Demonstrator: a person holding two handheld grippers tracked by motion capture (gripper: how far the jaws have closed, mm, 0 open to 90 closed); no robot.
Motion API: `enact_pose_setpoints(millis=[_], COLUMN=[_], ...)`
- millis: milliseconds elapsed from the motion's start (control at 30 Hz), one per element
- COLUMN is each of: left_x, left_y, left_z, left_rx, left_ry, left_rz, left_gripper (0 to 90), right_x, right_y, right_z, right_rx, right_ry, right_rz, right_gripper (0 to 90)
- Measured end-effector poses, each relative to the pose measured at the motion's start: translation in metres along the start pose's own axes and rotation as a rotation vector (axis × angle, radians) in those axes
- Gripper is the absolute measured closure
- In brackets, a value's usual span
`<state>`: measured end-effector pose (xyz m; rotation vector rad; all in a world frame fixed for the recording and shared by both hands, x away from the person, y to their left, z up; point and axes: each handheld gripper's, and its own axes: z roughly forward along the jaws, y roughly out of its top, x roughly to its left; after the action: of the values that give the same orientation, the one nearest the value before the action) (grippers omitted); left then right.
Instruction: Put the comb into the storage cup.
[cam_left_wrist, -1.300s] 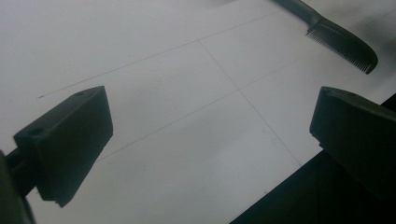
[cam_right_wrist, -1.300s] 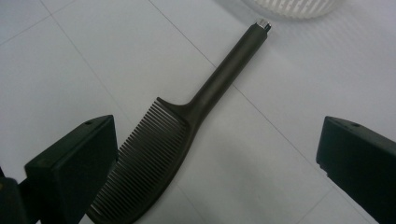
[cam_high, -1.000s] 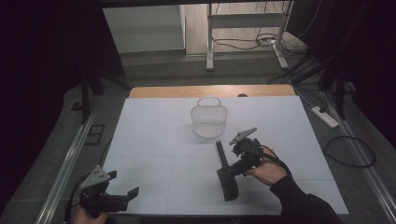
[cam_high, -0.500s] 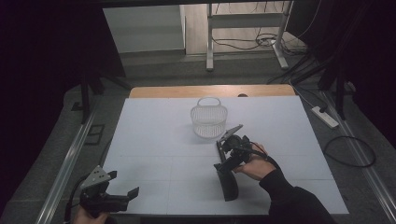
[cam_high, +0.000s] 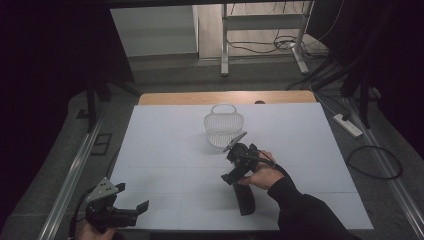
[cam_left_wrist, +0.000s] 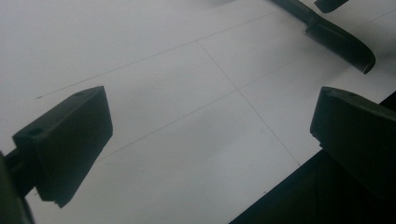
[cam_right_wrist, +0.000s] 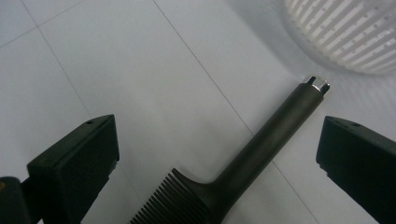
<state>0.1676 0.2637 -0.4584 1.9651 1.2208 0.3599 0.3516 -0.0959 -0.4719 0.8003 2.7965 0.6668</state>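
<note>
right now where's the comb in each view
High view: comb lies lower centre on the white table, partly under the right gripper.
Left gripper view: top right corner, teeth showing.
Right gripper view: bottom centre, handle running up right between the open jaws.
Shared landmark: the white basket, also at top right of the right gripper view.

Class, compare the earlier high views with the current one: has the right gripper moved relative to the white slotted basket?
Yes. The right gripper has moved left, closer to the white slotted basket, over the black comb's handle.
</note>
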Motion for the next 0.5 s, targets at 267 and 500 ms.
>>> enact_pose_setpoints(millis=[267,500], left_x=[-0.0002,-0.0004], left_y=[0.0001,0.0001], left_z=[0.0001,0.0002], left_rx=[0.001,0.002], left_ry=[0.0,0.0], left_rz=[0.006,0.008], left_gripper=[0.0,0.0], right_x=[-0.0027,-0.007], right_y=[0.0016,0.0037], right_z=[-0.0009,-0.0038], right_rx=[-0.022,-0.031], right_ry=[0.001,0.055], right_rz=[-0.017,-0.034], right_gripper=[34.6,75.1])
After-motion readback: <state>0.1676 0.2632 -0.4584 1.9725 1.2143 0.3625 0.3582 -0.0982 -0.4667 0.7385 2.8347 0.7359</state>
